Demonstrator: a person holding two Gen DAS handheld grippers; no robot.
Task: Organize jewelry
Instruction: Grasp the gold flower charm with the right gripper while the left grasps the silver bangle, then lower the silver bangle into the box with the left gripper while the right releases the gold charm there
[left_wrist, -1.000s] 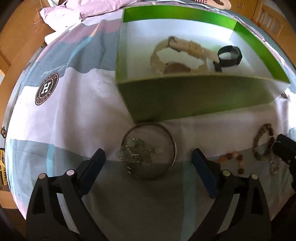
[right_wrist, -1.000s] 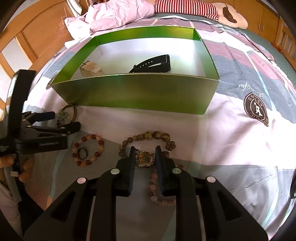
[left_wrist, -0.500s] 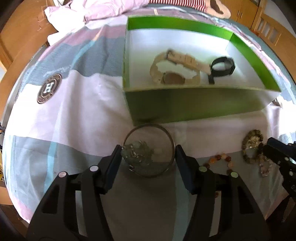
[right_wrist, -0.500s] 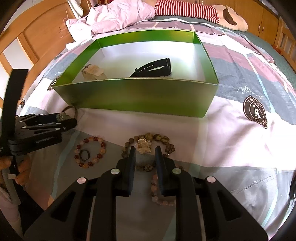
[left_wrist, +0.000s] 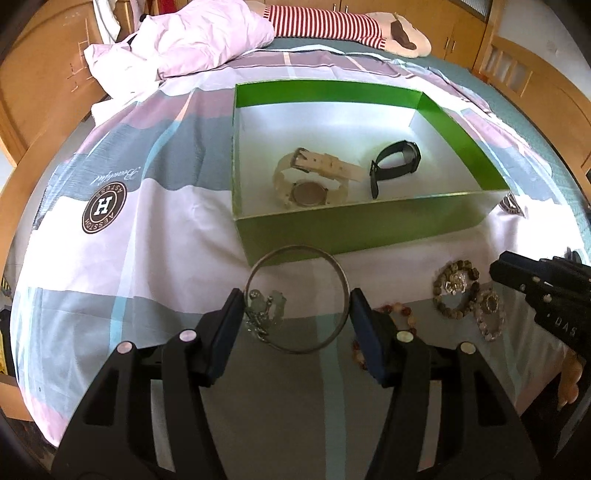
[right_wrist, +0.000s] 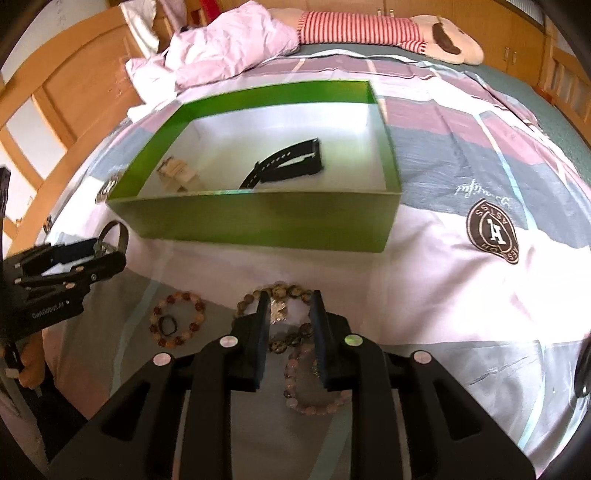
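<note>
Since a second ago left gripper narrowed from wide onto the silver bangle, now clamped and tilted up near the green box. Right gripper narrow, unclosed, straddling the dark bead bracelet. Next: lift bangle into box.

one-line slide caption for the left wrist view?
Left gripper clamps a metal bangle before the green box holding two watches.

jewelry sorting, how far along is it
Done: beige watch and black watch lie in the green box. In hand: left gripper grips the metal bangle; right gripper straddles the dark bead bracelet. Left: amber and pink bracelets.
</note>
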